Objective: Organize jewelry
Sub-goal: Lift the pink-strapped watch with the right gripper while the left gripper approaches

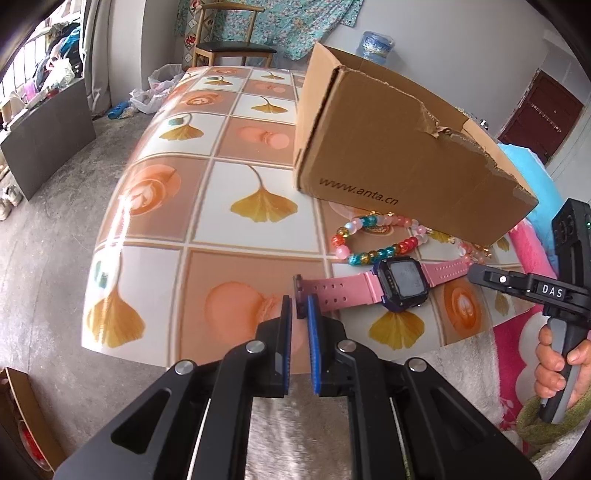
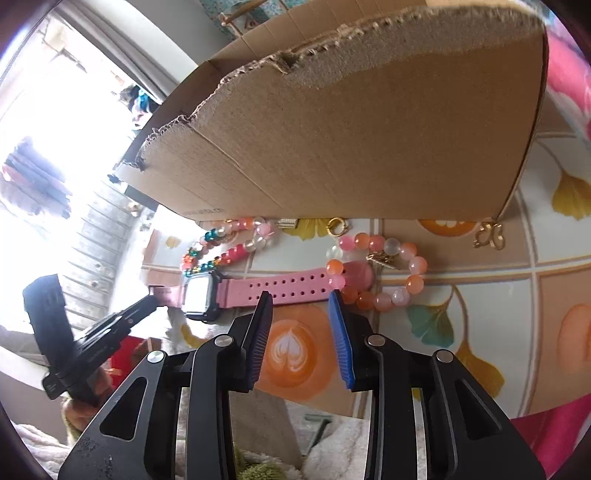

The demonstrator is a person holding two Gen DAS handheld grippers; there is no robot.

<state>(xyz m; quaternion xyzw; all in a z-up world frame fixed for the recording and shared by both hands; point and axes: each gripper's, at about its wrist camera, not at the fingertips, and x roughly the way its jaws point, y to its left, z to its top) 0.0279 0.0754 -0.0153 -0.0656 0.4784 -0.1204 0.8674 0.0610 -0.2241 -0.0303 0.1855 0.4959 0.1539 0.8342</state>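
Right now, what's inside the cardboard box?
Cannot tell. The cardboard box shows only its outer walls and torn rim in both views; its interior is hidden. The pink watch and bead bracelets lie outside, on the table.

Here's a grey concrete floor (image 1: 55, 229) running along the left, with a dark grey flat panel (image 1: 48, 140) leaning by a bright window (image 1: 22, 59) that floods the room with daylight. At the back a wooden chair with a black seat (image 1: 236, 48) stands against the white wall (image 1: 461, 44), floral teal fabric (image 1: 280, 22) hanging behind it. A dark red door (image 1: 543, 114) sits far right, and the counter wears a glossy tiled cloth with ginkgo leaves (image 1: 207, 192).
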